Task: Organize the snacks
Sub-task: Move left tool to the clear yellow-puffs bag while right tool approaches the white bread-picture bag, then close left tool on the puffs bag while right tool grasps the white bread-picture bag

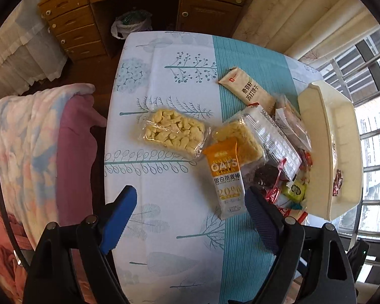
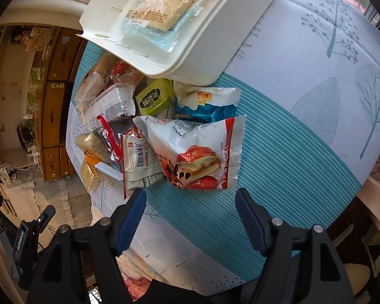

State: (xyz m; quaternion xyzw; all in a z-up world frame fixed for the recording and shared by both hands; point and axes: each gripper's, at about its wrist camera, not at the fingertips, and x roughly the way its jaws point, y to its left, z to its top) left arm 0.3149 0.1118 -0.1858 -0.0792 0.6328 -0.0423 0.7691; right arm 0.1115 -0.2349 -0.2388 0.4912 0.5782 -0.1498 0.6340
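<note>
Left gripper [image 1: 190, 217]: fingers spread, nothing between them, aimed down beside the oat bar [image 1: 226, 179].
Right gripper [image 2: 190, 217]: fingers spread, empty, just short of the red-date cake packet [image 2: 197, 152].
Snacks: heaped on the table [image 2: 304, 139] beside the white bin [image 2: 197, 50].
Bin: tipped, a bread packet [image 2: 157, 7] already inside.

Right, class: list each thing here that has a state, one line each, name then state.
Left gripper: jaws open, empty.
Right gripper: jaws open, empty.
Bin: tipped, resting on the snack pile, two packets inside.
Oat bar: sealed, flat on the table.
Cracker pack: sealed, lying flat.
Bun packet: sealed, crumpled.
</note>
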